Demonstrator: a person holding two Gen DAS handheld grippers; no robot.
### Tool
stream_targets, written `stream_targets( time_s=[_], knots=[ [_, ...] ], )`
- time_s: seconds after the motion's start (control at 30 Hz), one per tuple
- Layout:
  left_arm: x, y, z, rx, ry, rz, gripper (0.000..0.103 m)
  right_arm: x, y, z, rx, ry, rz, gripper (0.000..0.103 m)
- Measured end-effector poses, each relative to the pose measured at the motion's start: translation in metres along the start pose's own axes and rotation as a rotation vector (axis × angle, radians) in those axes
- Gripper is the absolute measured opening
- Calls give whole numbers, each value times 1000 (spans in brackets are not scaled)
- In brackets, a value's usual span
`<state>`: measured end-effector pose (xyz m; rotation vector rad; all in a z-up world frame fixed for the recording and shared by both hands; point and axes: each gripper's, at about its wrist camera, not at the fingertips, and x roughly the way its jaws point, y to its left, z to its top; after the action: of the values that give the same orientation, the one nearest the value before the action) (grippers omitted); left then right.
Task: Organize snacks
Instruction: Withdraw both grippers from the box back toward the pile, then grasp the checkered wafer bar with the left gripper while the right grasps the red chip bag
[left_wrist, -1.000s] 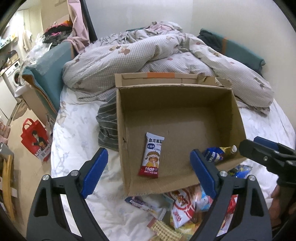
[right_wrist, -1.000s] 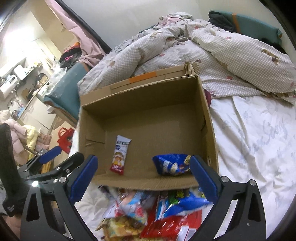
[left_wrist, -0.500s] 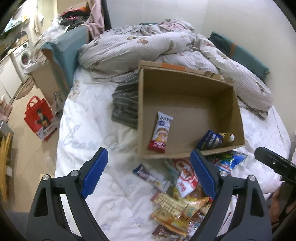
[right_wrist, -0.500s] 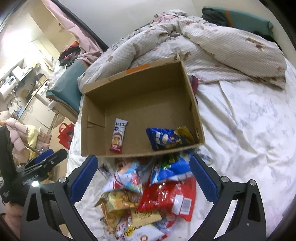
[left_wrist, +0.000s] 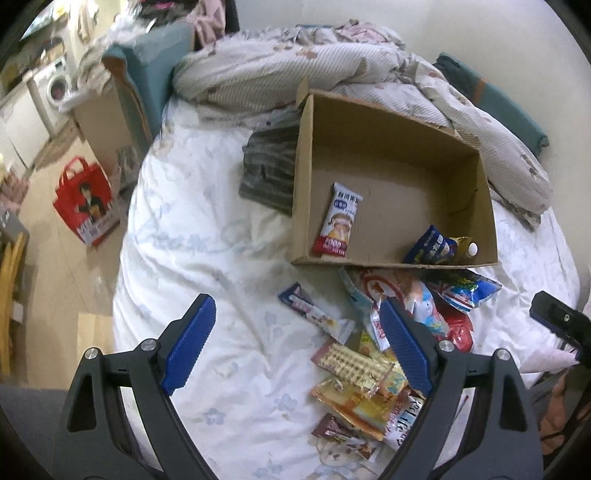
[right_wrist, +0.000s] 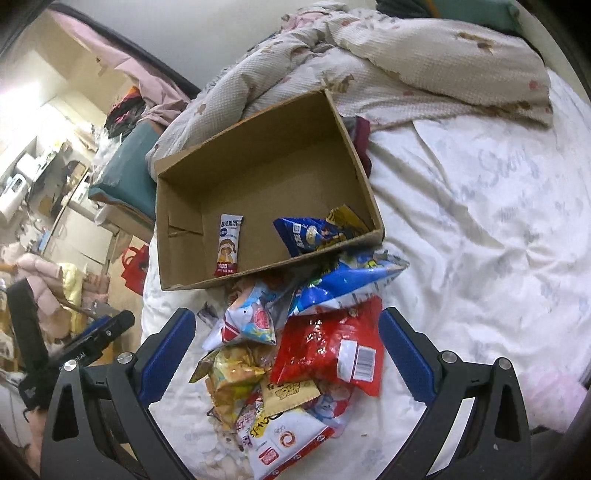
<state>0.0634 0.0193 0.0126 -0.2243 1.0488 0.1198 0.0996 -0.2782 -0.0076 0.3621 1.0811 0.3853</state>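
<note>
Snacks pile fully exposed; both grippers pulled back from box.

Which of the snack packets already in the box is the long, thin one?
The white rice-cracker bar with a red bottom end, lying flat alone on the cardboard box floor; the blue bag is wider and crumpled.

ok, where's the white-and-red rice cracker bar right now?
The white-and-red rice cracker bar lies flat inside the brown cardboard box, near its left wall in both wrist views, apart from the blue snack bag.
</note>
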Motion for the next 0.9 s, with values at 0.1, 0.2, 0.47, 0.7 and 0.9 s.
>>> stream_targets(
  time_s=[0.1, 0.2, 0.47, 0.7, 0.9],
  knots=[
    [12, 2, -5, -11, 57, 3, 88, 4, -4, -2, 36, 20, 11, 102],
    [27, -2, -14, 1, 134, -10, 88, 7, -7, -3, 67, 37, 27, 102],
    [76, -13, -30, -114, 308, -115, 87, 10, -8, -5, 70, 48, 13, 102],
    [107, -10, -41, -242, 428, -196, 71, 11, -10, -5, 66, 47, -4, 102],
    [101, -3, -42, -258, 446, -252, 24, 13, -9, -4, 69, 49, -2, 102]
  ],
)
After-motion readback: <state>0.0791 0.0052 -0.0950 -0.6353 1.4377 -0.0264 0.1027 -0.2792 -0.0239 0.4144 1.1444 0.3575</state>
